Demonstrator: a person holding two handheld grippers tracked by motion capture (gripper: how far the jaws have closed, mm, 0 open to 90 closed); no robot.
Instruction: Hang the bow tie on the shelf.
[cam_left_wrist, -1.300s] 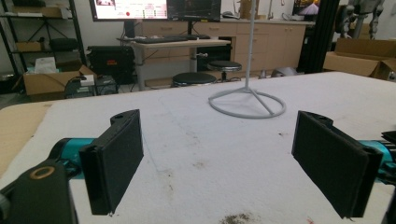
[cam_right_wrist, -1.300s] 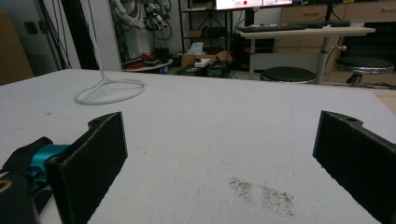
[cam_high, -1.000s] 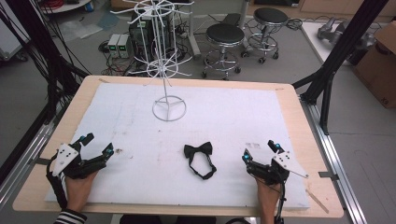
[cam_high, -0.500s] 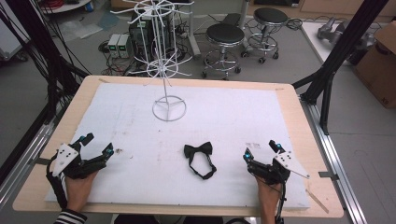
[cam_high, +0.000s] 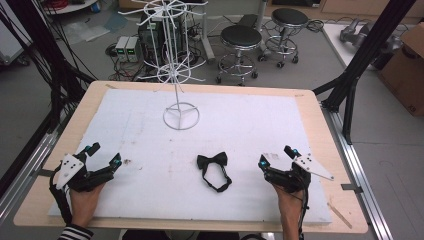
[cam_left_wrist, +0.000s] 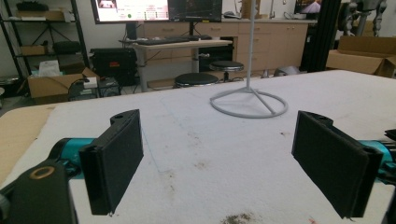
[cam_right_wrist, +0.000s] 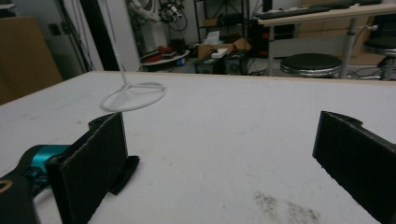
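- No brand, label or writing is legible on the grippers, the table or the black bow tie (cam_high: 212, 161); the screens behind the table in the left gripper view are too blurred to read.
- Both forearms enter from the near edge; the left gripper (cam_high: 102, 155) rests low at the near-left of the white mat (cam_high: 250, 120); the right gripper (cam_high: 276, 157) sits at the near-right, both aimed forward.
- Left gripper: jaws spread wide, released, nothing between them; bare mat and the white wire stand (cam_left_wrist: 249, 100) lie ahead.
- Right gripper (cam_right_wrist: 219, 158): jaws equally wide, empty.
- The bow tie lies flat between the two grippers, its strap looped toward the person, touching neither; its edge (cam_right_wrist: 125, 173) peeks beside the right gripper's jaw.
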